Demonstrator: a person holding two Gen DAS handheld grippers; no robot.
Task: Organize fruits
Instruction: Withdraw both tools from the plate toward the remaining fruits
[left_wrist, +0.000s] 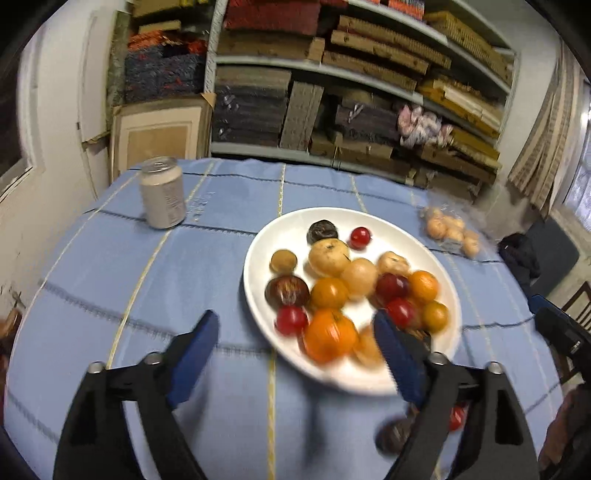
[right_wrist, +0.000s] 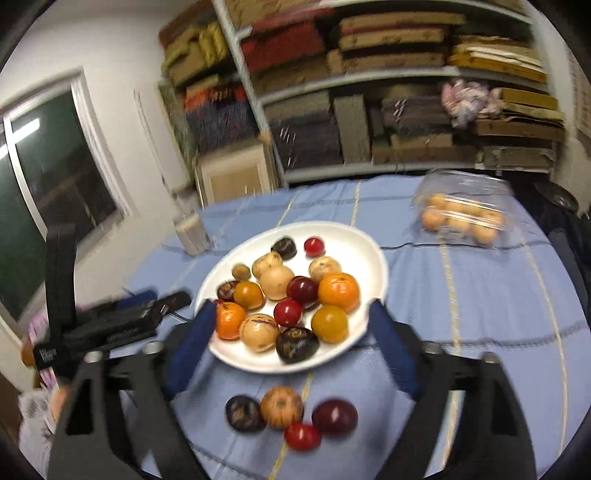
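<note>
White plate (right_wrist: 373, 258) of mixed fruits (right_wrist: 280, 291) sits mid-bench on the blue cloth (right_wrist: 480, 314); four loose fruits (right_wrist: 291, 413) lie on its near side. Left claw (left_wrist: 295, 332) and right claw (right_wrist: 291, 317): both spread wide, gripping nothing. Can (left_wrist: 162, 192) stands far left, clear fruit box (right_wrist: 461, 210) far right.

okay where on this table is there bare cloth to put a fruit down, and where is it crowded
Bare tablecloth lies between the can and the plate, and also between the plate and the clear fruit box. Crowded: the plate itself is full, and four loose fruits sit bunched on the cloth at its near side, between the open right gripper fingers.
</note>
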